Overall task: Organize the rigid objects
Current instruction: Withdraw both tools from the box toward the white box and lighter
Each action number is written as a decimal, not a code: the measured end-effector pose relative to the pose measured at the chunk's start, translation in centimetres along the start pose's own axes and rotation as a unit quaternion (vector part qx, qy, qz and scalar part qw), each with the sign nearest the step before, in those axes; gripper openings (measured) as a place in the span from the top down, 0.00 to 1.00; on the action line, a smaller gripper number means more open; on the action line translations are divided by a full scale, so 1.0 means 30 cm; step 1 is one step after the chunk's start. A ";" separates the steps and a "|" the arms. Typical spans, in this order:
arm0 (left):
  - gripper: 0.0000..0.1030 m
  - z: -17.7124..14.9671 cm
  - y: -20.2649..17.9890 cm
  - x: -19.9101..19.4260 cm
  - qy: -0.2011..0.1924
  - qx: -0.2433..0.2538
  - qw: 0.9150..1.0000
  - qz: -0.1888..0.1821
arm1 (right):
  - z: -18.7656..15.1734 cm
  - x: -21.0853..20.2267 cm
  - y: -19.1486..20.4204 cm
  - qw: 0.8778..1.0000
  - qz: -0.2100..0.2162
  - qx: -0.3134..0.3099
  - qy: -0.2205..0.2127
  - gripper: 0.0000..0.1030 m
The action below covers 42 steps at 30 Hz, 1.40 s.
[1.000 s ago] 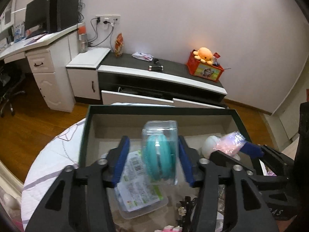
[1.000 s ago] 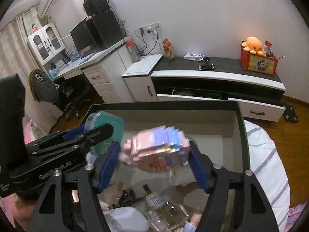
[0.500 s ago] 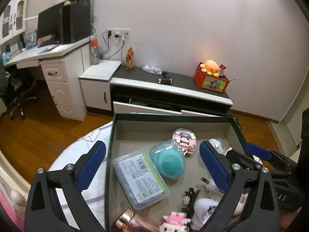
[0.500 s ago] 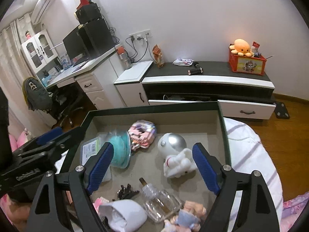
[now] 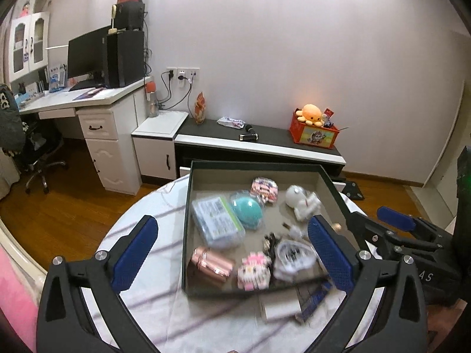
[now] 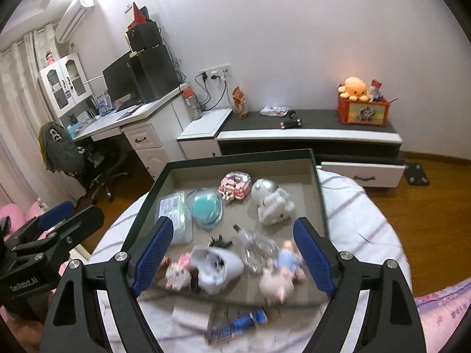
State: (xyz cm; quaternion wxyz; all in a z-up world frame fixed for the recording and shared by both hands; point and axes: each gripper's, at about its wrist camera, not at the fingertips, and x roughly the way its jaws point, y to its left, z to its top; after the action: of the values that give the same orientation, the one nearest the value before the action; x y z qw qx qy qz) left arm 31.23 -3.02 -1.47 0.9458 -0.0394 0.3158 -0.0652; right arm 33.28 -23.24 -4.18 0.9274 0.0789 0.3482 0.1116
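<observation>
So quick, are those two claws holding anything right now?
Left gripper: open, holding nothing.
Right gripper: open, holding nothing.

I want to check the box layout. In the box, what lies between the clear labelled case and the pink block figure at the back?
The teal round brush in its clear shell lies between the clear labelled case and the pink block figure, as the right wrist view shows.

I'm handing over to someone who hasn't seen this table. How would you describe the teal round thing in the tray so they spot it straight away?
Look at the dark green tray on the round white table. Toward its far left lies a flat clear packet with a printed label; the teal disc in a clear round case sits just right of it, left of the white astronaut figure. It is the only teal item there.
</observation>
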 end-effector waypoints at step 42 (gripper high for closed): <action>0.00 -0.380 -0.030 -0.264 0.048 -0.016 0.999 -0.001 | -0.441 -0.278 0.031 0.999 -0.027 -0.003 0.041 0.17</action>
State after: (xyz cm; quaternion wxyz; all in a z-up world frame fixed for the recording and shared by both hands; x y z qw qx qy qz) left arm 18.00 -3.10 -5.76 0.9287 -0.0520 0.3618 -0.0628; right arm 18.23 -23.62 -8.59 0.9151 0.0625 0.3879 0.0907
